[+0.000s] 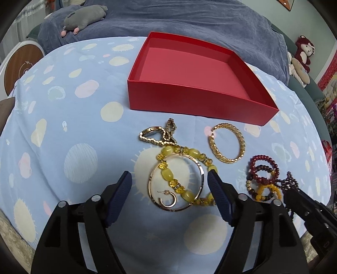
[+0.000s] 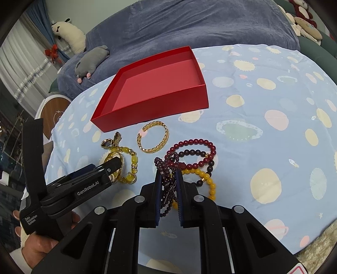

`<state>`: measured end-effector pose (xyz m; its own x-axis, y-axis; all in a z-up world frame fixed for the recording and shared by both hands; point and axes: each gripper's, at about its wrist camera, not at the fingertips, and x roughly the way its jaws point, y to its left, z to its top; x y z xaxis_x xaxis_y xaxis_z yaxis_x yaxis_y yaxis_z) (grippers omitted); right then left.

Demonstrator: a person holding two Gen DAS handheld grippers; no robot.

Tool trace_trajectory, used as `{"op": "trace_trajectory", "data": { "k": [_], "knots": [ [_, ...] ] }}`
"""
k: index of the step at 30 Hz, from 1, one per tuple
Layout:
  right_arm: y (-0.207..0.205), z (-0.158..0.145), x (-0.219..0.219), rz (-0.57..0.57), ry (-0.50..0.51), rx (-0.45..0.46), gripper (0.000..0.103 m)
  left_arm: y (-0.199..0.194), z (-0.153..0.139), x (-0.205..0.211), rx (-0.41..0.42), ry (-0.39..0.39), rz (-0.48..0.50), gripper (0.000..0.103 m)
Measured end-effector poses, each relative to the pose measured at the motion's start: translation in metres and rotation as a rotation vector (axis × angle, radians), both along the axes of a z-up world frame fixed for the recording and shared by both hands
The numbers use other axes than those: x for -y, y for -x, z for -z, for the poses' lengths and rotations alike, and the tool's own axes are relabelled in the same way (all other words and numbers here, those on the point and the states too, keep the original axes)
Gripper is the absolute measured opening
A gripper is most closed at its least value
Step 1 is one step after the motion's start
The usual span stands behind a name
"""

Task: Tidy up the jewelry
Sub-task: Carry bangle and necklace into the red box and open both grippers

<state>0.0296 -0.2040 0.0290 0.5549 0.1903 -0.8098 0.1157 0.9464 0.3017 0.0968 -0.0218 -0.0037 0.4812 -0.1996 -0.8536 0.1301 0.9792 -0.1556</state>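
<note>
An open red box (image 1: 189, 99) (image 2: 151, 109) stands empty on the blue spotted cloth (image 1: 63, 118). My left gripper (image 1: 169, 176) is open, its fingers on either side of a yellow bead bracelet (image 1: 167, 174), a thin gold bangle (image 1: 151, 181) and a gold hoop earring (image 1: 171, 200), with no pad touching them. A gold watch (image 1: 151, 134) and a braided gold cuff (image 1: 241, 143) (image 2: 166, 134) lie nearer the box. My right gripper (image 2: 168, 172) is shut on a dark purple bead strand (image 2: 166, 181), next to red (image 2: 195, 142), dark (image 2: 191, 151) and amber (image 2: 208, 179) bead bracelets.
A dark blue blanket (image 1: 189, 19) with a grey plush toy (image 1: 84, 19) lies behind the box. A red plush toy (image 1: 303, 50) sits far right and a round wooden disc (image 1: 21, 67) far left. A person's hand (image 2: 40, 246) holds the left gripper (image 2: 111, 166).
</note>
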Motion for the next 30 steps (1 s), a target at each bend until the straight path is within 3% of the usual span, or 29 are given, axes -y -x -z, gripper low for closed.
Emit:
{"op": "trace_trajectory", "data": {
  "k": [3,5,9,11,12,20,26,30],
  "knots": [
    [0.001,0.001,0.0,0.001,-0.002,0.0,0.012,0.004,0.0,0.004,0.004,-0.006,0.003,0.08],
    [0.001,0.001,0.0,0.0,-0.002,0.0,0.012,0.002,0.004,0.006,0.0,-0.022,0.003,0.08],
    [0.002,0.001,0.0,-0.002,-0.004,0.002,0.012,0.0,0.01,0.008,0.001,-0.044,-0.007,0.071],
    [0.002,0.001,0.0,-0.002,-0.003,0.003,0.012,0.0,0.01,0.01,0.016,-0.057,-0.002,0.064],
    [0.002,0.0,0.0,0.0,-0.005,0.003,0.012,0.0,0.009,0.01,0.02,-0.057,0.004,0.055],
    [0.004,-0.006,-0.001,-0.003,-0.009,0.015,0.012,0.002,0.003,0.004,0.021,-0.018,0.003,0.053],
    [-0.007,-0.023,0.002,-0.018,-0.017,0.056,0.012,-0.002,-0.026,-0.003,0.055,0.025,-0.003,0.053],
    [-0.038,-0.045,0.005,-0.041,0.007,0.113,0.012,-0.026,-0.056,0.0,0.106,0.051,0.006,0.053]
  ]
}}
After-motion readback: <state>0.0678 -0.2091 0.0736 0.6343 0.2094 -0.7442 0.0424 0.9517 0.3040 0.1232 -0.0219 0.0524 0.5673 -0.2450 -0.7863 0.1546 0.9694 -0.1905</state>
